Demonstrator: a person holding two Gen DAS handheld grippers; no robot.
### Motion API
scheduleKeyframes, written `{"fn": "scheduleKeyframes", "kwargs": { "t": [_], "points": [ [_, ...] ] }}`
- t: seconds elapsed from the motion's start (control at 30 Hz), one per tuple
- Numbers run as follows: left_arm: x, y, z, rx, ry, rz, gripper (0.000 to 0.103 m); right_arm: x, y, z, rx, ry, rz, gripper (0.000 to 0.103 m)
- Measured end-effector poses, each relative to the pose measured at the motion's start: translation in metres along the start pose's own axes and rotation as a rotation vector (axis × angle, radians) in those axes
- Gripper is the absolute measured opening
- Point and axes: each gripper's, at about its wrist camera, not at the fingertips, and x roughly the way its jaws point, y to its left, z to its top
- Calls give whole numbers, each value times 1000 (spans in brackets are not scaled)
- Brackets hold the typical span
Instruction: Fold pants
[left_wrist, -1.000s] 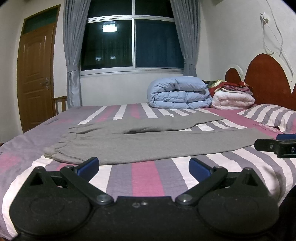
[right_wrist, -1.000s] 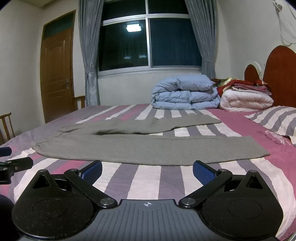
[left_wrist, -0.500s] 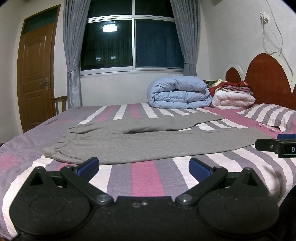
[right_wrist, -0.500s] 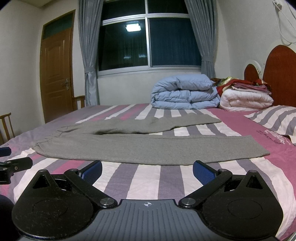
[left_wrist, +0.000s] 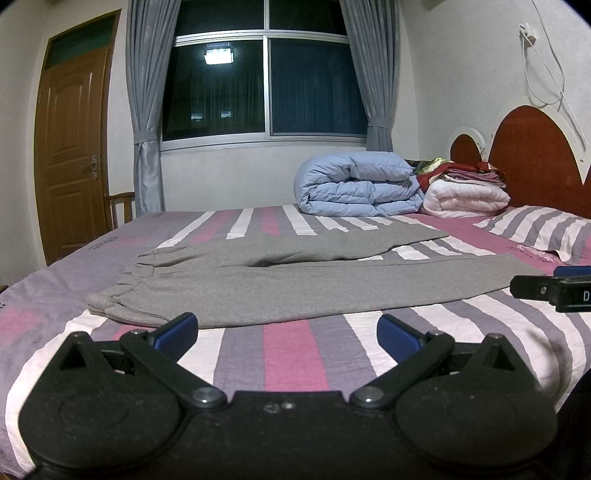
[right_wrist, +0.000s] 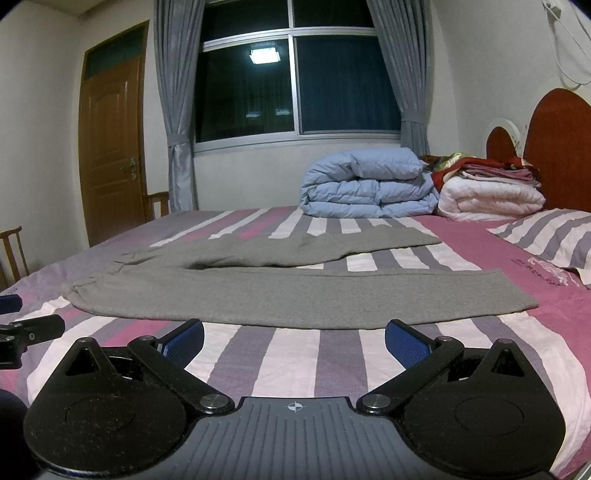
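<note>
**Two spread grippers, pants untouched: first fold not begun**

Two views agree on the layout. Striped bed (left_wrist: 288, 354) carries everything; the pants (left_wrist: 303, 284) are laid flat across it in a shallow V, waistband toward the door side, one leg running along the near edge and the other angled away toward the blue quilt (left_wrist: 358, 188) at the far side. A white quilt (right_wrist: 491, 199) with folded clothes on top sits beside the blue one, and a pillow (right_wrist: 554, 240) is seen by the headboard.

Left gripper (left_wrist: 288, 334) is held low over the near edge of the bed with its fingers spread wide, nothing between them. Right gripper (right_wrist: 295, 338) is held likewise: spread, empty, short of the near leg. Neither is touching the cloth.

Step judged in hand: approach for the first fold, leg onto leg. To do it well, the near leg is best pinched at two well-separated places, waistband corner by the left, hem (right_wrist: 258, 291) by the right, so that the edge is lifted level. Only one leg's layers should be taken, not the sheet beneath. Both ends are best carried over together and laid edge on edge with the far leg, which should first be drawn parallel.

Against the frames from half a second and one second back, no change is noted: pants, bedding and both grippers stand as they did.
</note>
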Motion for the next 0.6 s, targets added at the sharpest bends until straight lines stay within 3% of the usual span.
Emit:
{"fn": "scheduleKeyframes", "kwargs": {
  "t": [0.6],
  "points": [
    [-1, 1, -1, 2, 1, 0, 97, 0, 0, 0, 2, 0, -1, 103]
  ]
}}
